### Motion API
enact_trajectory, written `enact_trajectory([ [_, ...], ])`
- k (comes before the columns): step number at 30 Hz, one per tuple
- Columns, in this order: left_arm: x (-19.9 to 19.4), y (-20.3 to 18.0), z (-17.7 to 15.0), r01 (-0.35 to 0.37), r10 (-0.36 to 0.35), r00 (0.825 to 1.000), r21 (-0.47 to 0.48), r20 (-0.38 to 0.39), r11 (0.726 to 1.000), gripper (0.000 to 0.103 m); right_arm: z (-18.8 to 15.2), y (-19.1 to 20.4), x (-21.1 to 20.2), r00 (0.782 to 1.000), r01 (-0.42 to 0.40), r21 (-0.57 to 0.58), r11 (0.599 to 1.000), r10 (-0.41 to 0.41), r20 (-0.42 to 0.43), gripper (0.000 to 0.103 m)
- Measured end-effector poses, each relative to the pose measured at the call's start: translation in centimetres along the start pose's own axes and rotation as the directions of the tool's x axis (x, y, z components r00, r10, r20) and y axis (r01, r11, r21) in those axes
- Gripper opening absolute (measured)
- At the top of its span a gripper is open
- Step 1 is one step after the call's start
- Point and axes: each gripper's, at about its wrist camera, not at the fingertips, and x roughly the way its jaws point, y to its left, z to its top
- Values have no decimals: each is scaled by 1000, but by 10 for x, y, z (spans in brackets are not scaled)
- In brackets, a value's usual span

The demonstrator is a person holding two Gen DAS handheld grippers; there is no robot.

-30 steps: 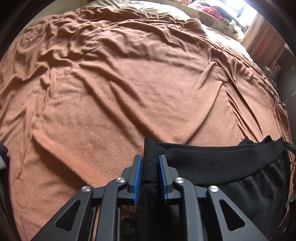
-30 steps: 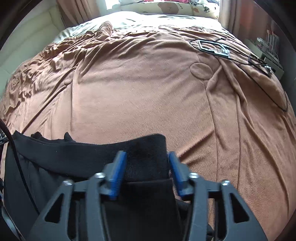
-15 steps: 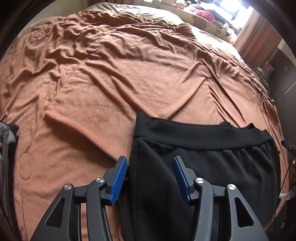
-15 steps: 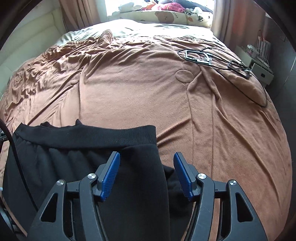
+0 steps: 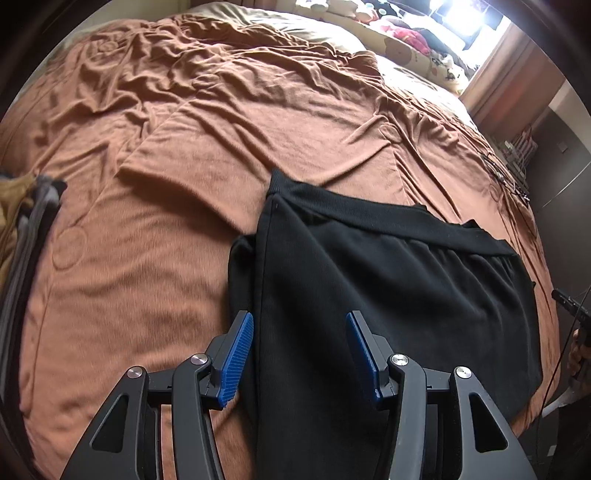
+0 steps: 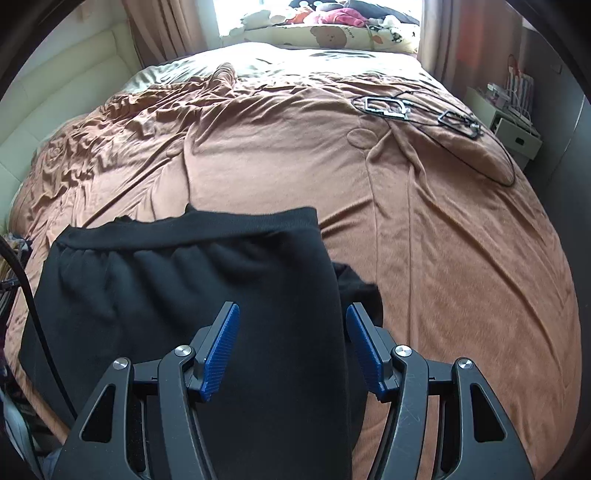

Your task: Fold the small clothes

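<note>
A pair of black shorts (image 5: 388, 280) with a ribbed waistband lies flat on the brown bedspread (image 5: 229, 147), waistband away from me. My left gripper (image 5: 300, 350) is open and empty, raised above the shorts' left edge. In the right wrist view the same shorts (image 6: 177, 295) lie below my right gripper (image 6: 291, 343), which is open and empty above their right edge. A folded layer of black fabric sticks out from under each side edge.
A pile of folded clothes (image 5: 26, 221) lies at the bed's left edge. Black cables and frames (image 6: 424, 114) lie on the bedspread at the far right. Pillows and soft toys (image 6: 332, 26) sit at the bed's head. A white nightstand (image 6: 513, 125) stands to the right.
Both grippers let go of the waistband corners, opened, and drew back and up. The shorts now lie flat on the bedspread.
</note>
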Motion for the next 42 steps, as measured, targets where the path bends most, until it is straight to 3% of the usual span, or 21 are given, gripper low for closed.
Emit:
enact_trajectory([
  [9, -14, 9, -58, 16, -17, 1000, -54, -9, 998, 54, -54, -18, -15, 999, -25, 71, 997, 28, -42, 58],
  [18, -20, 22, -108, -18, 17, 1000, -120, -11, 993, 54, -106, -39, -26, 997, -18, 165, 986, 31, -75, 58],
  [24, -18, 30, -130, 13, -10, 1000, -200, 14, 980, 54, -130, -44, -25, 993, -34, 205, 978, 56, -102, 58],
  [26, -15, 32, -135, 21, -18, 1000, -222, 13, 975, 49, -135, -44, -25, 992, -40, 211, 977, 63, -106, 58],
  [28, -13, 32, -141, 36, -34, 999, -228, 13, 973, 30, -138, -44, -25, 992, -33, 206, 978, 57, -110, 58],
  [30, -15, 33, -145, 40, -35, 999, -234, 25, 972, 21, -142, -44, -27, 992, -27, 213, 977, 52, -111, 58],
  [33, -19, 38, -152, 49, -42, 999, -247, 32, 968, 16, -147, -43, -29, 993, -16, 216, 976, 41, -112, 58],
  [38, -26, 43, -160, 64, -57, 998, -267, 35, 962, 20, -150, -38, -33, 991, 3, 209, 978, 24, -128, 58],
  [41, -34, 47, -163, 79, -71, 997, -304, 38, 949, 31, -150, -39, -42, 992, 2, 223, 975, 26, -125, 58],
  [42, -38, 48, -165, 97, -86, 995, -312, 49, 945, 40, -150, -39, -46, 993, -1, 229, 973, 29, -118, 58],
])
